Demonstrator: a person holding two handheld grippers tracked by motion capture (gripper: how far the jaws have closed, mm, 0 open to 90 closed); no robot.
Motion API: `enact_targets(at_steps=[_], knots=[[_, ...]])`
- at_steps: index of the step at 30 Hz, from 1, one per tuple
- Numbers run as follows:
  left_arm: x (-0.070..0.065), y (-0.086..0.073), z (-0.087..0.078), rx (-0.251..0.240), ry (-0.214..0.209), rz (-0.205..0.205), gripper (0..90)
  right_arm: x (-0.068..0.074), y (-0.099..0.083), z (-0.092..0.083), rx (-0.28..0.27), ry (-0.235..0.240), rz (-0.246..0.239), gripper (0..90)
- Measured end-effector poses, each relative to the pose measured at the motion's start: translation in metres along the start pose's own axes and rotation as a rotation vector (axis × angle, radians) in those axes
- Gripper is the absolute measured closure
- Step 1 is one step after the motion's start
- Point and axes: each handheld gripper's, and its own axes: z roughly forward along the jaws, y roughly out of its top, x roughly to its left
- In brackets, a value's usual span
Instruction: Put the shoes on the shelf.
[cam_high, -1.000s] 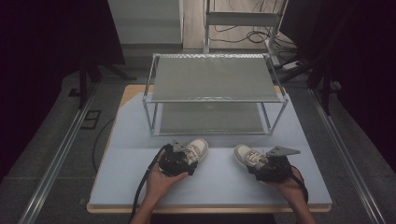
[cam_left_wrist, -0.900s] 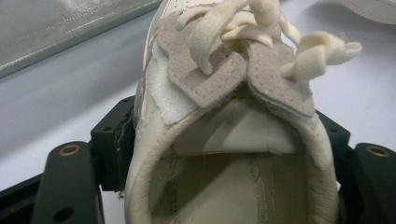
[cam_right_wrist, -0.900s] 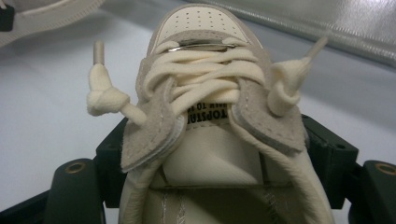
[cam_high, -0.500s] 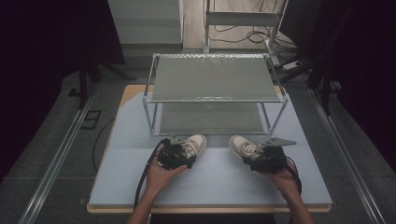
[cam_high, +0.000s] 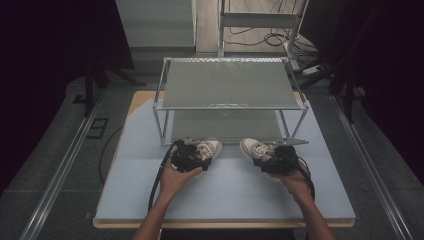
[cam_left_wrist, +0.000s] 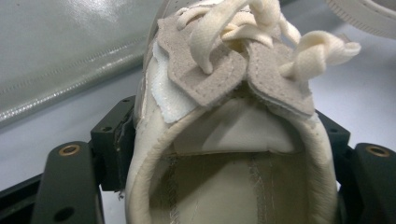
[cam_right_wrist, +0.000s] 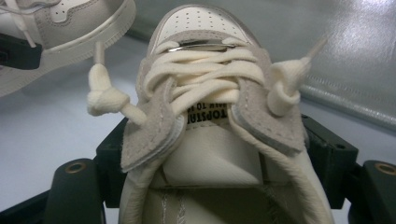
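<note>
Bringing both shoes forward, you now hold the left shoe (cam_high: 207, 148) in the left gripper (cam_high: 189, 156) and the right shoe (cam_high: 254, 148) in the right gripper (cam_high: 274, 159), both clamped at lower centre just before the rack (cam_high: 231, 106), likely ready for shelving.

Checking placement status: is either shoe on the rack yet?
No. Both the left shoe and right shoe sit on the table in front of the rack, each clamped in a gripper.
</note>
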Motion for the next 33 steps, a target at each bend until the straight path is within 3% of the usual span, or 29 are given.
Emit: enact_targets(at_steps=[33], knots=[[0.01, 0.032, 0.019, -0.001, 0.031, -0.022, 27.0, -0.004, 0.038, 0.039, 0.003, -0.034, 0.029, 26.2]])
